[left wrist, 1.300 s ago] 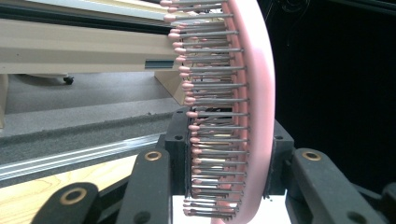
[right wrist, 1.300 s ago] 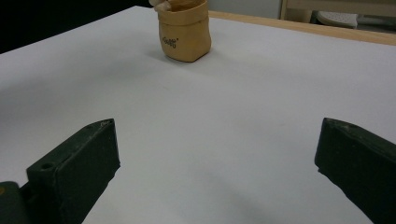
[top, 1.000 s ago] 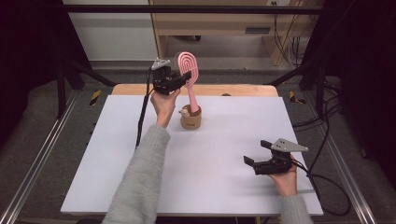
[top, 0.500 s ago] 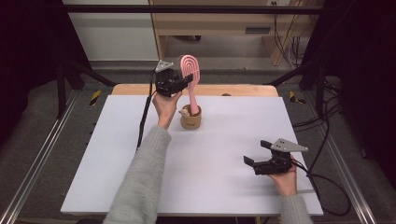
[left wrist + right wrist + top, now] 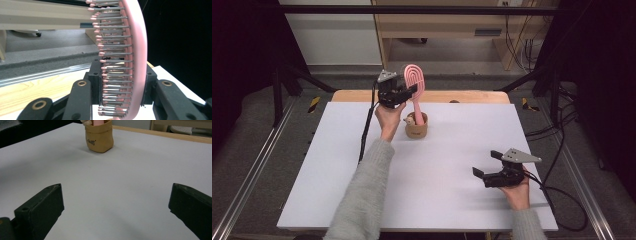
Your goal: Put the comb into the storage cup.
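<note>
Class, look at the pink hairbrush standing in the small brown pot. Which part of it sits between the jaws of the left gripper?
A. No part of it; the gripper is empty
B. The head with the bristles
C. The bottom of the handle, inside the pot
B: in the left gripper view the left gripper has its jaws on either side of the pink hairbrush head, above the brown pot.

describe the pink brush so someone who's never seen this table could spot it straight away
Look to the far middle of the white table, where a small tan pot stands. The pink brush rises from it, handle down, its head clamped in the left tongs. It is the one pink, pin-bristled thing there.
</note>
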Motion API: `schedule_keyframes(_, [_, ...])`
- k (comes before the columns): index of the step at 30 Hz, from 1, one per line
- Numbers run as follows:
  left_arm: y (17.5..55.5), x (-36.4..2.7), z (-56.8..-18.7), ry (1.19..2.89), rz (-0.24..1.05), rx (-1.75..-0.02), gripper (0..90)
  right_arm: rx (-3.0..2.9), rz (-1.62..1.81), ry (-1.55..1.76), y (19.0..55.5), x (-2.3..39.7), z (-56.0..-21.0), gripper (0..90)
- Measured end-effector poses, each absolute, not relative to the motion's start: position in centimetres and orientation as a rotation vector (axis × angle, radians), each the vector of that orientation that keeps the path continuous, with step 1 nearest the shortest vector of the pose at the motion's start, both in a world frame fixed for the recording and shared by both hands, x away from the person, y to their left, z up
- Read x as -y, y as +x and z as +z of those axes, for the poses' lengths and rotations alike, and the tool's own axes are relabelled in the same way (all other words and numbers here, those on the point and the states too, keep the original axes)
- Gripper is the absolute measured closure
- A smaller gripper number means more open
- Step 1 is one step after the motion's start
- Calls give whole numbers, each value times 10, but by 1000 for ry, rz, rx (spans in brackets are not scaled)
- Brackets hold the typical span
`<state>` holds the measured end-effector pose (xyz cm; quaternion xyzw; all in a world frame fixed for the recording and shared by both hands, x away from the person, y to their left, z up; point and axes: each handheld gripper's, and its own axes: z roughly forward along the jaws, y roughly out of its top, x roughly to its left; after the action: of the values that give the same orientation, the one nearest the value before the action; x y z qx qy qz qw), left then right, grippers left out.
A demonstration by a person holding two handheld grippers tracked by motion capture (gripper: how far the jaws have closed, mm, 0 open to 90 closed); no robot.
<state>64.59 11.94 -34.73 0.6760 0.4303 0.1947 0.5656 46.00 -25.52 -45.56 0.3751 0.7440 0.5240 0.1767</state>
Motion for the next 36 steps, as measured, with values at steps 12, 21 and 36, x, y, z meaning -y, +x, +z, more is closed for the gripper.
schedule_keyframes(12, [645, -124, -361, 1582, 433, -1029, 628, -2107, 1484, 1062, 460, 255, -456, 2])
schedule_keyframes(21, [644, -126, -367, 1583, 422, -1036, 628, -2108, 1481, 1061, 460, 254, -456, 2])
schedule_keyframes(36, [644, -128, -372, 1577, 420, -1040, 627, -2109, 1483, 1064, 460, 254, -457, 2])
